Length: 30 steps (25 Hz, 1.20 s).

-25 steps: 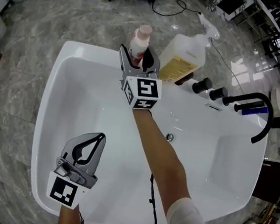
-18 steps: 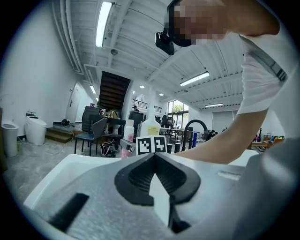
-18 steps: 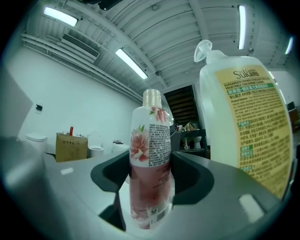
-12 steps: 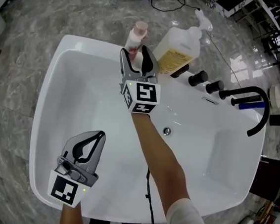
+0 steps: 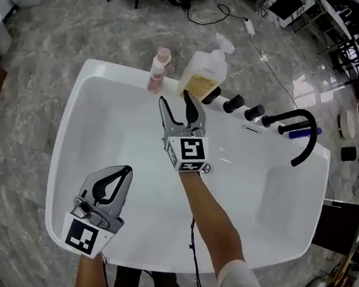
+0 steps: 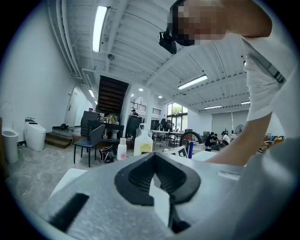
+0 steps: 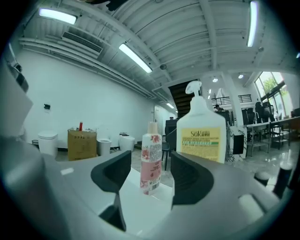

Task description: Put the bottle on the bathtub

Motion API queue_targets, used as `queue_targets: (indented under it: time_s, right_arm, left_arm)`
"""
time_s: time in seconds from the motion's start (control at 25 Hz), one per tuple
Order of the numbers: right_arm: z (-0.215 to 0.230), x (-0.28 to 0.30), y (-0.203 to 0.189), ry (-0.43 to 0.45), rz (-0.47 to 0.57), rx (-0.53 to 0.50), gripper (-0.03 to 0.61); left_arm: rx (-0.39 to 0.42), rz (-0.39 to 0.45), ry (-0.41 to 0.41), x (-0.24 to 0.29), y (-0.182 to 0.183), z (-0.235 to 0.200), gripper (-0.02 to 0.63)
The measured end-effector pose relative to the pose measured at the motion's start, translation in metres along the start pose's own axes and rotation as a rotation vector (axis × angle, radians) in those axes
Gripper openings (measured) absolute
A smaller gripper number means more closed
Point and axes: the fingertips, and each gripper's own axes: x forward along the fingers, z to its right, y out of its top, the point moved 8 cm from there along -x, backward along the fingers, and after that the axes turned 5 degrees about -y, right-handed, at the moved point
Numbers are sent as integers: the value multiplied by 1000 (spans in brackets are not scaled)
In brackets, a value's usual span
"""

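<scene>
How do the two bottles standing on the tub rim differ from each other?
The pink bottle is slim, with a floral label and plain cap; the pump bottle is wider and taller, with a yellow label and pump head. Both stand upright on the bathtub rim.

The bottle (image 5: 158, 69) stands on the bathtub (image 5: 58, 159) rim, just left of the pump jug (image 5: 202, 76), taps (image 5: 233, 103) farther right.
</scene>
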Motion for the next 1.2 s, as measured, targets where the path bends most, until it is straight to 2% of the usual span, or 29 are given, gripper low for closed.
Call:
queue_targets:
  time_s: [0.16, 0.28, 0.52, 0.68, 0.8, 1.0, 1.2]
  right_arm:
    - [-1, -46, 48, 51, 8, -35, 253]
    - [1, -79, 81, 56, 26, -28, 247]
    - [-9, -143, 149, 83, 67, -13, 233]
    - [-14, -189, 201, 100, 86, -30, 242]
    - [-17, -220, 232, 103, 103, -38, 244]
    - [-30, -271, 269, 137, 60, -81, 241]
    - [-48, -308, 313, 180, 54, -41, 241]
  left_arm:
    - [-22, 18, 7, -8, 33, 21, 5]
    - [-29, 22, 10, -15, 55, 35, 5]
    - [11, 24, -3, -30, 99, 61, 5]
    - [45, 5, -53, -43, 128, 89, 5]
    - [30, 20, -43, -57, 147, 102, 5]
    - [71, 4, -45, -80, 180, 121, 5]
    - [107, 9, -32, -108, 219, 130, 5]
